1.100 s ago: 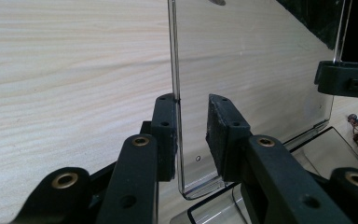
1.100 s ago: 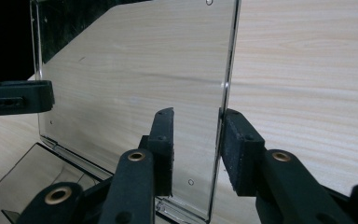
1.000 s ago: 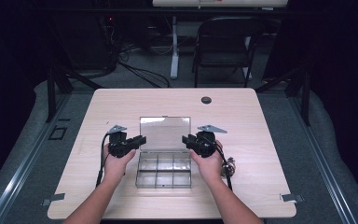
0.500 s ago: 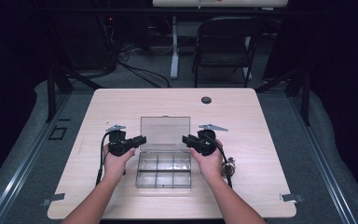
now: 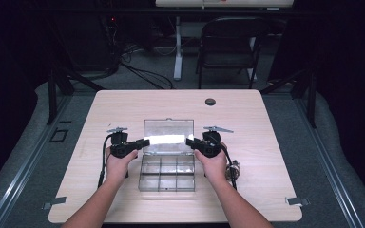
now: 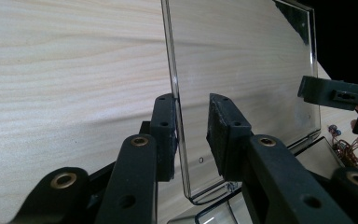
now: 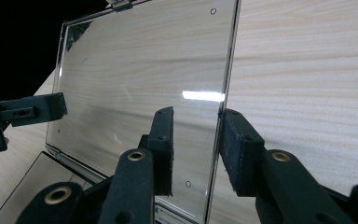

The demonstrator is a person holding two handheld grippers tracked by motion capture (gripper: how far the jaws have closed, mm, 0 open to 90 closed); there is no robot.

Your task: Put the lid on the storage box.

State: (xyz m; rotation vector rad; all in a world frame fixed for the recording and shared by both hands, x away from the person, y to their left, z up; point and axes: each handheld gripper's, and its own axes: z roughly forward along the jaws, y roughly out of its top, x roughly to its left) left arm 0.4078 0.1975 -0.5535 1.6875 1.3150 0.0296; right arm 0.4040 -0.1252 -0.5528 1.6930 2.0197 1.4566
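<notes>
Lid (image 5: 168,133) of clear compartment box (image 5: 167,173) at table (image 5: 266,142) centre stands upright, thin, light, slick, flexy plastic; left gripper (image 6: 192,135) and right gripper (image 7: 195,151) straddle its side edges, jaws narrow but not clamped; grip near hinge.

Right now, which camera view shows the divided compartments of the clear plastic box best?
The high view: the clear plastic box lies whole there, its dividers visible below the raised lid. The left gripper view catches one base corner; the right gripper view shows a base edge and mostly lid.
</notes>
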